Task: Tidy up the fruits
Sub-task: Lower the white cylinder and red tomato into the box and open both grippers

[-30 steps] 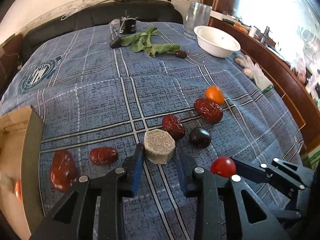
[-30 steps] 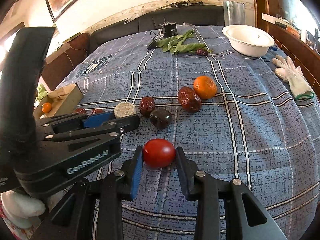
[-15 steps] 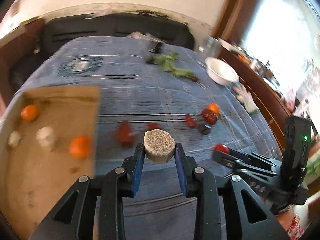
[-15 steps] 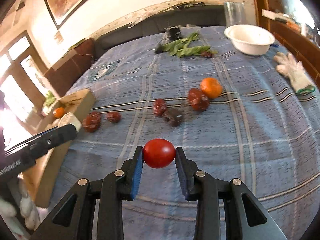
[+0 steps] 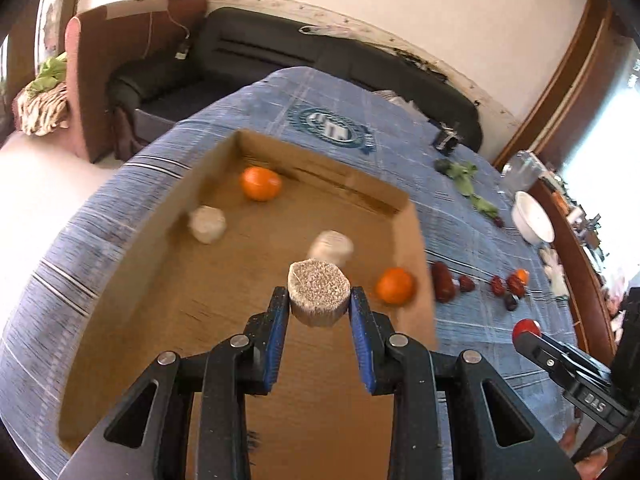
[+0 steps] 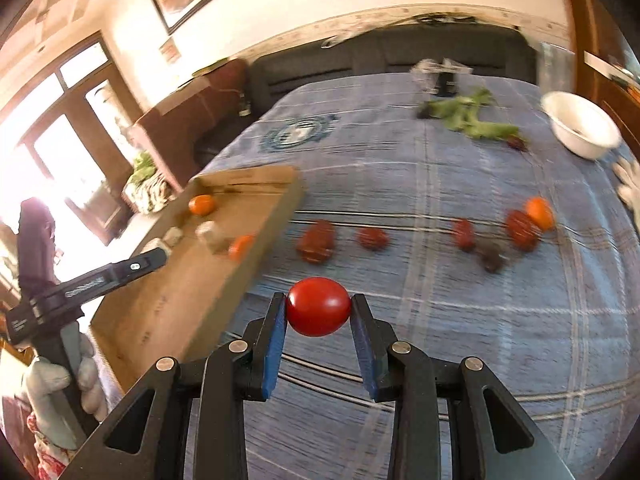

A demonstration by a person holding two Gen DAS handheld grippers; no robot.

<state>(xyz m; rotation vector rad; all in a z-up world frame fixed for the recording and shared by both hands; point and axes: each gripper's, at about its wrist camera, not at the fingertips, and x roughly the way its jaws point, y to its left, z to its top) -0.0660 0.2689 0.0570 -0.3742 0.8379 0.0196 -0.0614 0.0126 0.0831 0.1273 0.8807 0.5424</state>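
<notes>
My left gripper (image 5: 319,308) is shut on a beige speckled round piece (image 5: 319,293) and holds it above the open cardboard box (image 5: 208,288). In the box lie two oranges (image 5: 261,183), (image 5: 395,285) and two pale round pieces (image 5: 207,224), (image 5: 331,246). My right gripper (image 6: 318,314) is shut on a red tomato (image 6: 318,306) and holds it above the blue checked cloth, to the right of the box (image 6: 192,280). Several dark red dates (image 6: 316,241) and an orange (image 6: 540,213) lie in a row on the cloth.
A white bowl (image 6: 580,130), green leaves (image 6: 468,114) and a small dark device (image 6: 444,80) lie at the far side of the cloth. A white glove (image 6: 630,184) lies at the right edge. A black sofa (image 5: 280,60) stands behind.
My left gripper has lifted the beige piece off the cloth and carried it left, over the box. My right gripper has lifted the tomato and swung left toward the box.
</notes>
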